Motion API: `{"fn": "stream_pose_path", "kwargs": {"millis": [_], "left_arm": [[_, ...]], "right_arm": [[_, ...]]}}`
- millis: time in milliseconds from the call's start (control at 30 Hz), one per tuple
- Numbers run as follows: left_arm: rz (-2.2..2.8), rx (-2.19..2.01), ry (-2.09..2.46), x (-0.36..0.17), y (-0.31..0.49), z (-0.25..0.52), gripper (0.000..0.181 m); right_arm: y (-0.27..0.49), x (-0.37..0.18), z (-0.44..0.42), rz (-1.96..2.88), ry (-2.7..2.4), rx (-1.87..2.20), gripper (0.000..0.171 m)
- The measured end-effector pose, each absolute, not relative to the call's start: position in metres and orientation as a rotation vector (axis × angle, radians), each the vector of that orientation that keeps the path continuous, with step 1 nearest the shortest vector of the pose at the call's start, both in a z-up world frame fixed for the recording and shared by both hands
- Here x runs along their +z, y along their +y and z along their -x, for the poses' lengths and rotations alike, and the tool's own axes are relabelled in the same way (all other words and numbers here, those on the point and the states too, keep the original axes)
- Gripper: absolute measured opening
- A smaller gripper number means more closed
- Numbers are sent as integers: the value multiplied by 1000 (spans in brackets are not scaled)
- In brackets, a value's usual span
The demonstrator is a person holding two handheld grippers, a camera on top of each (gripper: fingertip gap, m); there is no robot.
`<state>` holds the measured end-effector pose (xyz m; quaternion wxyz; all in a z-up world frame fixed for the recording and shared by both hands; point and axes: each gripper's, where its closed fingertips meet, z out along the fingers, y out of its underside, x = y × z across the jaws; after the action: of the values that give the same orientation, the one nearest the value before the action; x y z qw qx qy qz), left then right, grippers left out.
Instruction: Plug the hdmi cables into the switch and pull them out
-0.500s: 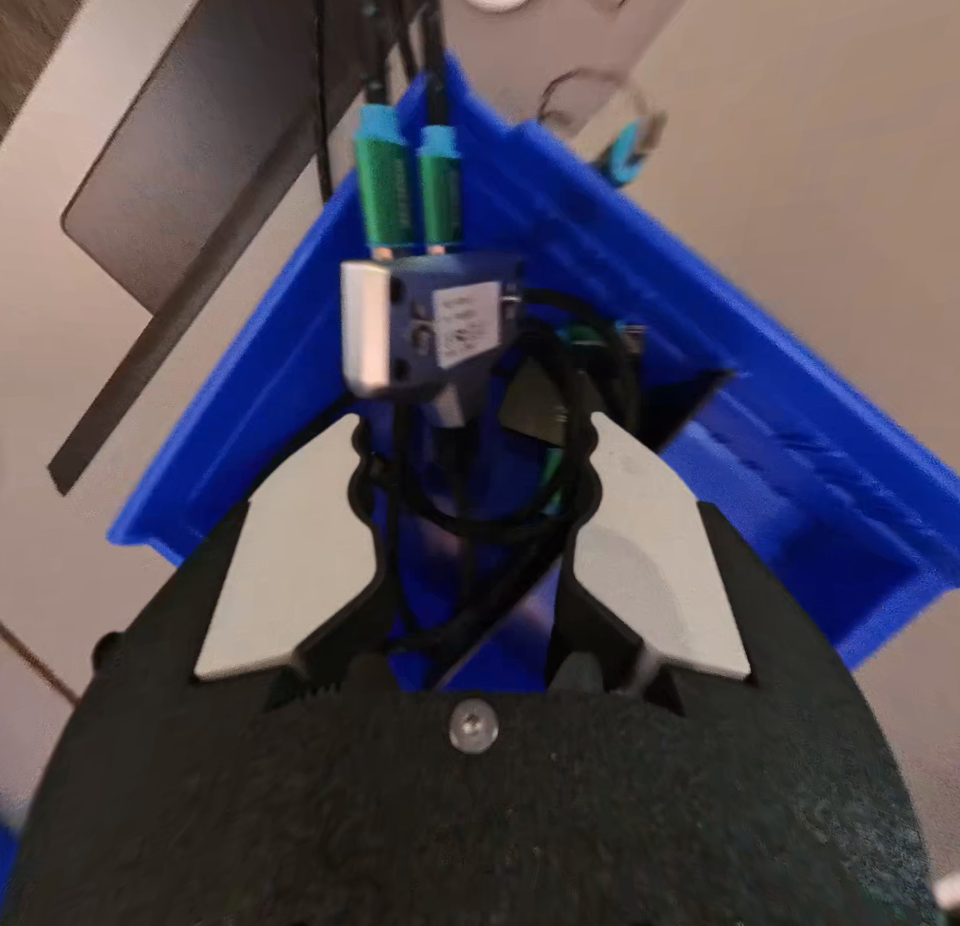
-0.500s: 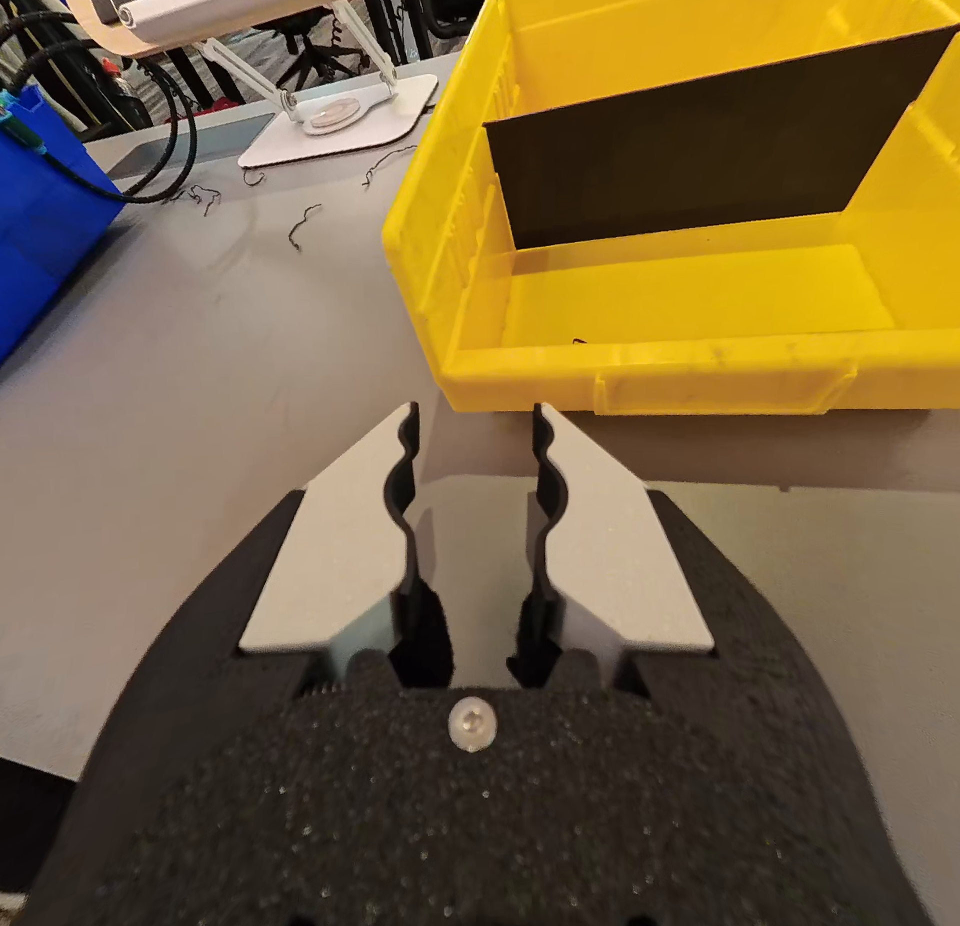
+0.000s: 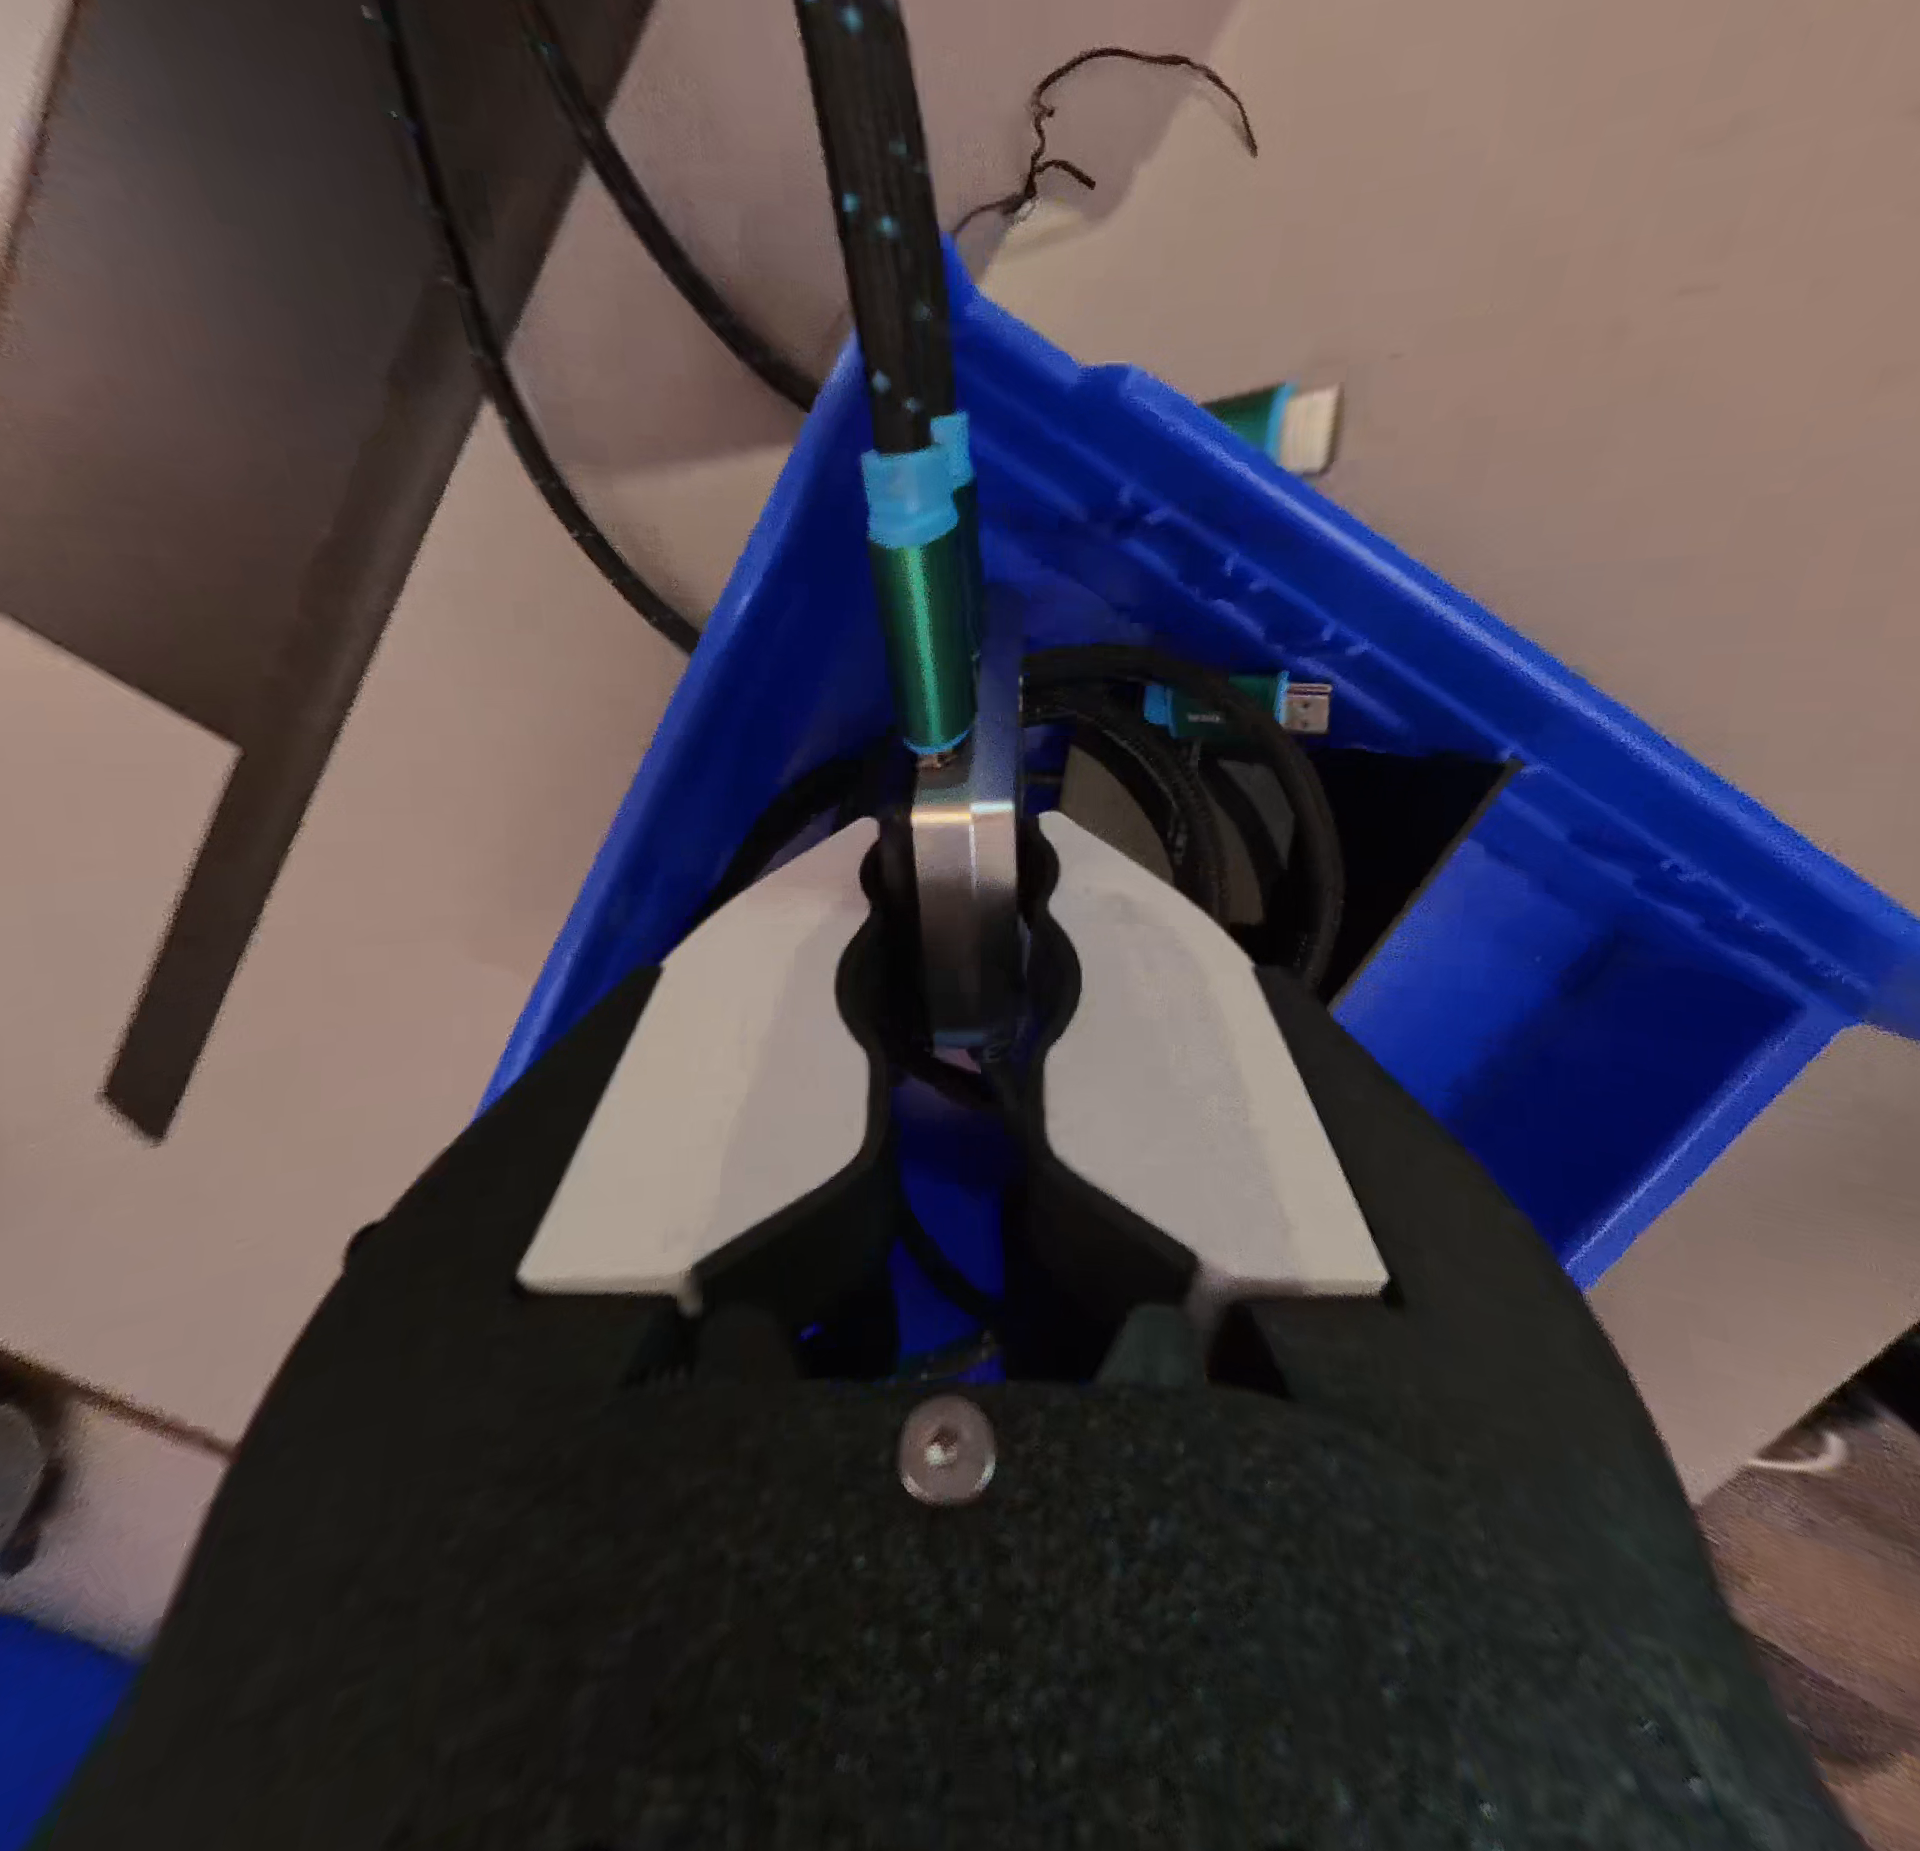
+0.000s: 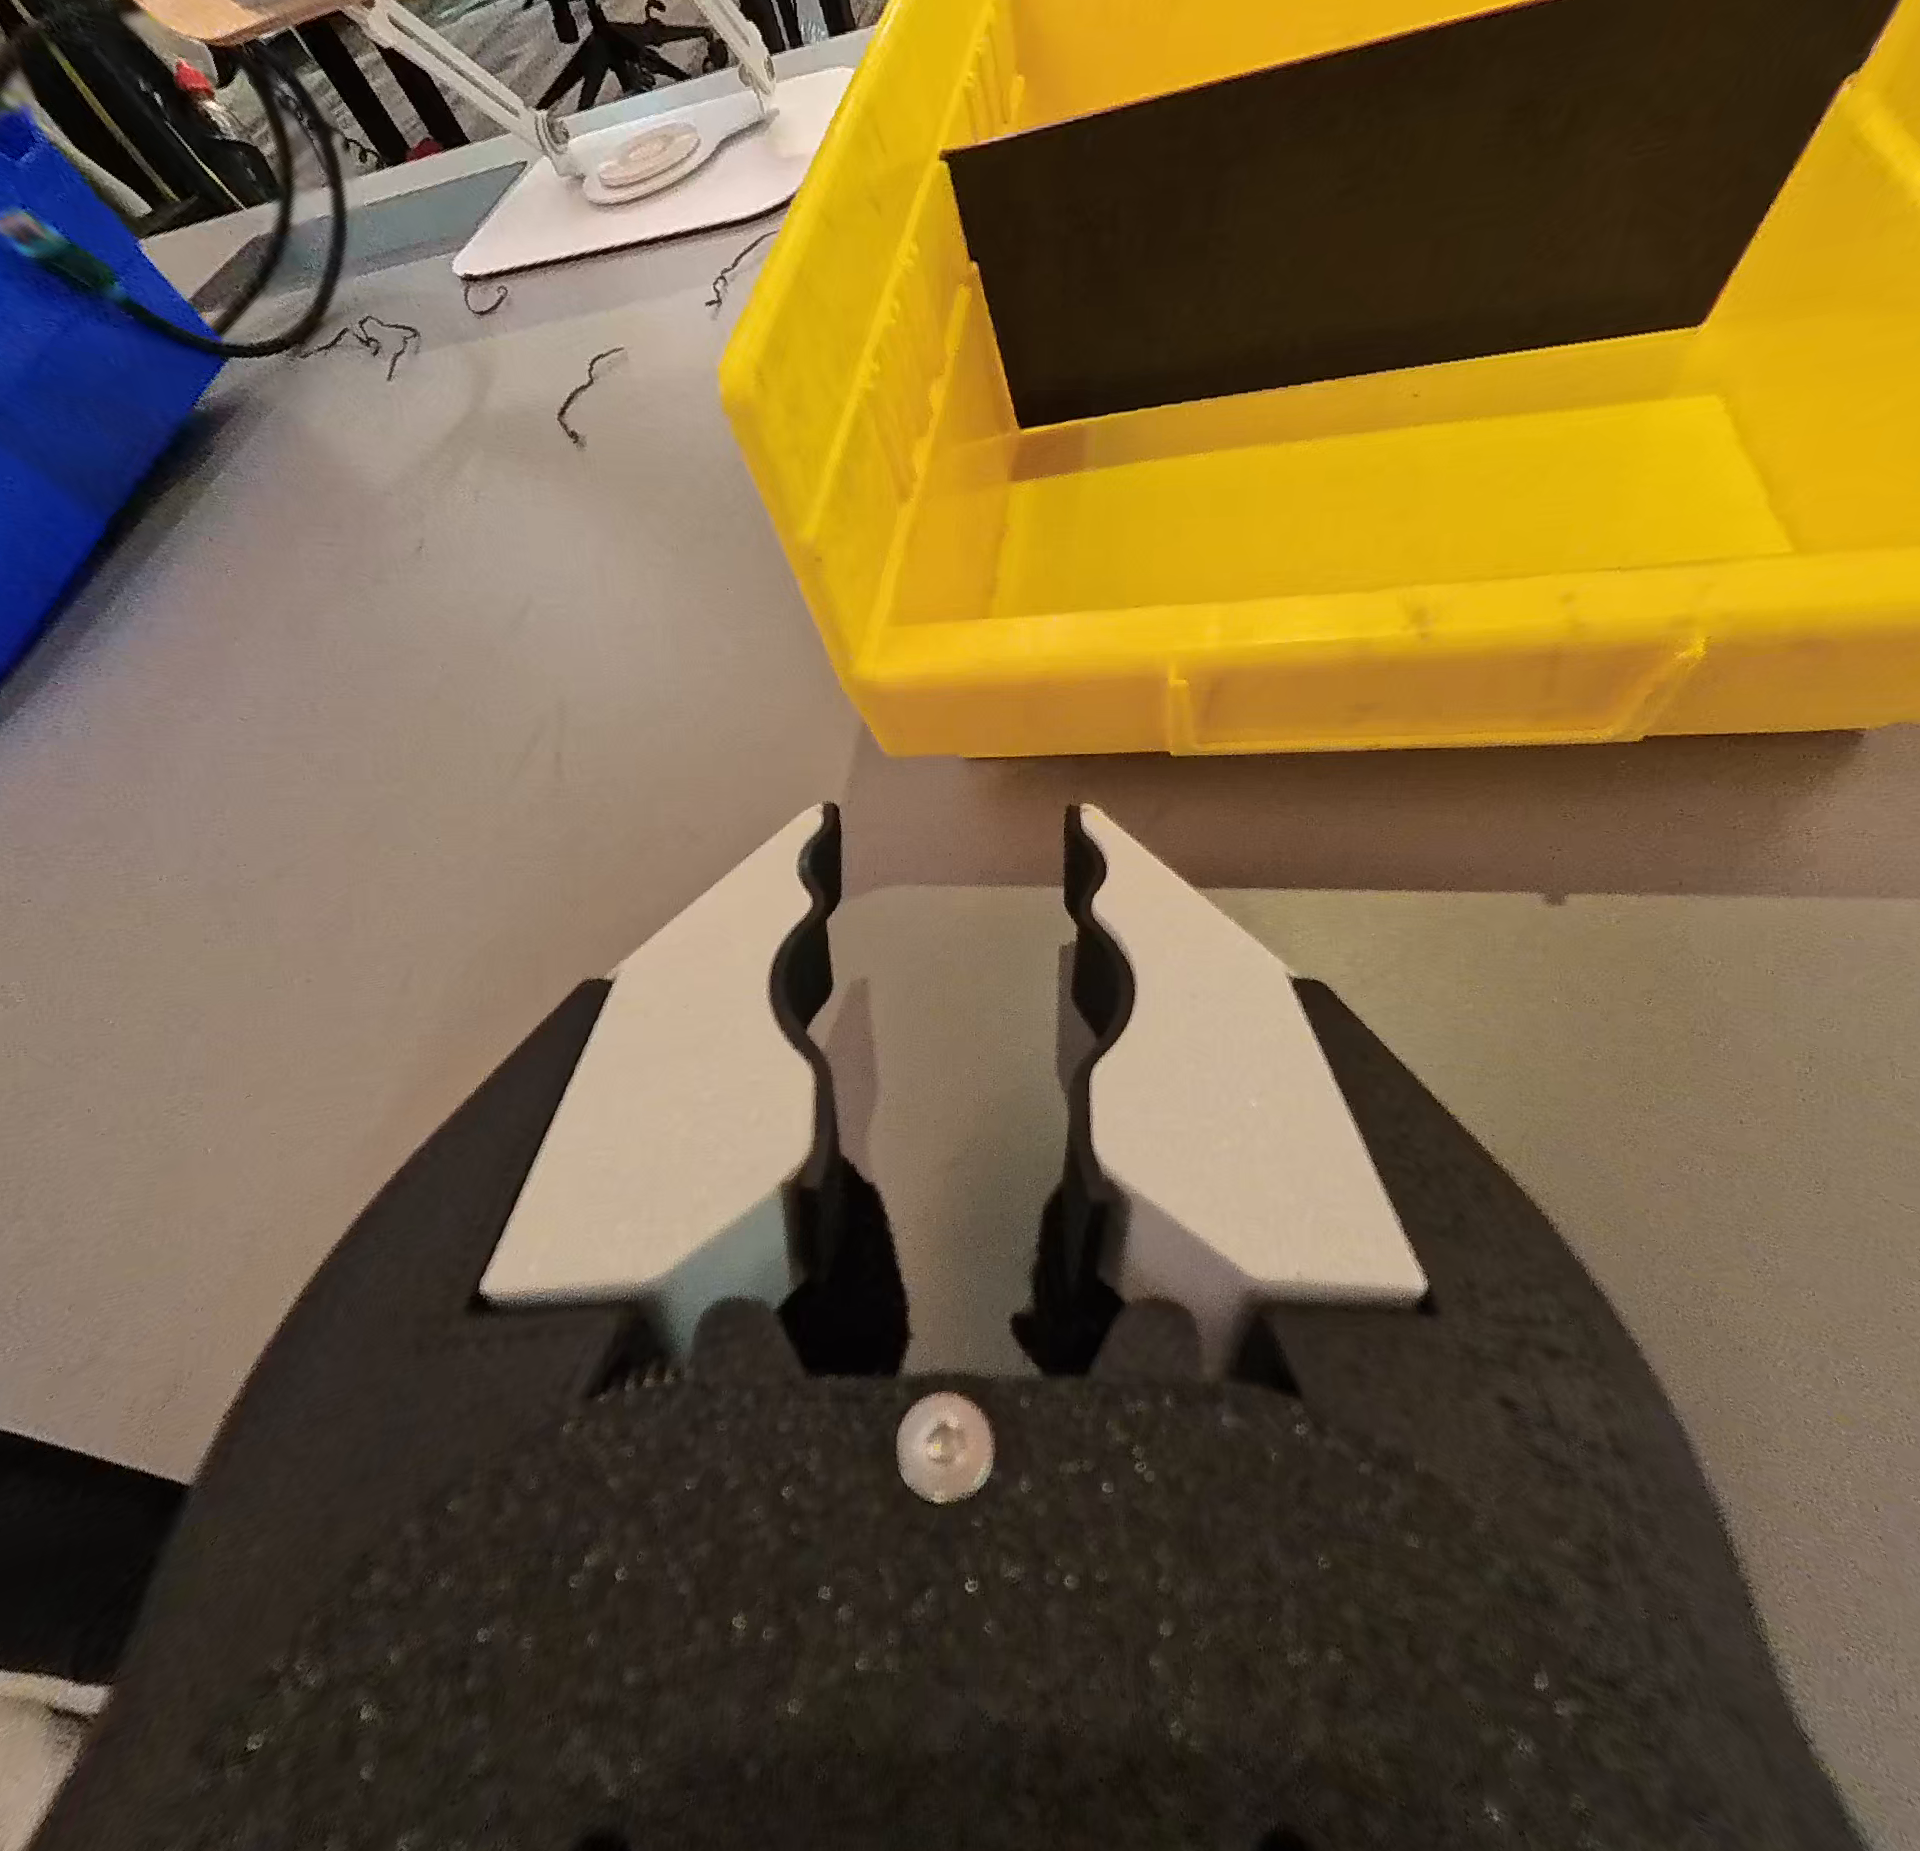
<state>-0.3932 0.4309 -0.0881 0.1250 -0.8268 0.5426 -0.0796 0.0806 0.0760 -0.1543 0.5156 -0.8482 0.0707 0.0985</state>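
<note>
Your left gripper (image 3: 956,845) is clamped on the silver HDMI switch (image 3: 961,887), edge-on between the fingers, held over the near corner of the blue bin (image 3: 1299,596). A green HDMI plug (image 3: 925,648) with a light-blue collar sits in the switch's top end, its black braided cable (image 3: 883,191) running up out of view; whether a second plug sits behind it, you can't tell from this angle. Inside the bin under the switch: coiled black cables (image 3: 1236,762) and a loose green plug (image 3: 1236,705). Another green plug (image 3: 1283,425) shows just beyond the bin's far rim. Your right gripper (image 4: 951,835) has its fingers apart, holding nothing, low over the grey table (image 4: 416,658), just in front of the yellow bin (image 4: 1351,679) with its black divider (image 4: 1403,222). Black thread scraps (image 4: 582,399) lie on the table beyond it, white stand base (image 4: 665,191) behind.
</note>
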Motion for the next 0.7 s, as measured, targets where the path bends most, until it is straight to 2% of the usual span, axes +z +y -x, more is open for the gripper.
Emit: {"fn": "stream_pose_path", "kwargs": {"millis": [267,467,700], "left_arm": [[2253,-201,1452,-2,417,417,21],[2158,-151,1307,54,439,425,21],[1976,-361,1219,137,457,399,21]], "right_arm": [[73,-154,-78,2045,160,238,41],[73,-150,-76,2034,170,257,39],[78,-151,-67,2044,147,273,38]]}}
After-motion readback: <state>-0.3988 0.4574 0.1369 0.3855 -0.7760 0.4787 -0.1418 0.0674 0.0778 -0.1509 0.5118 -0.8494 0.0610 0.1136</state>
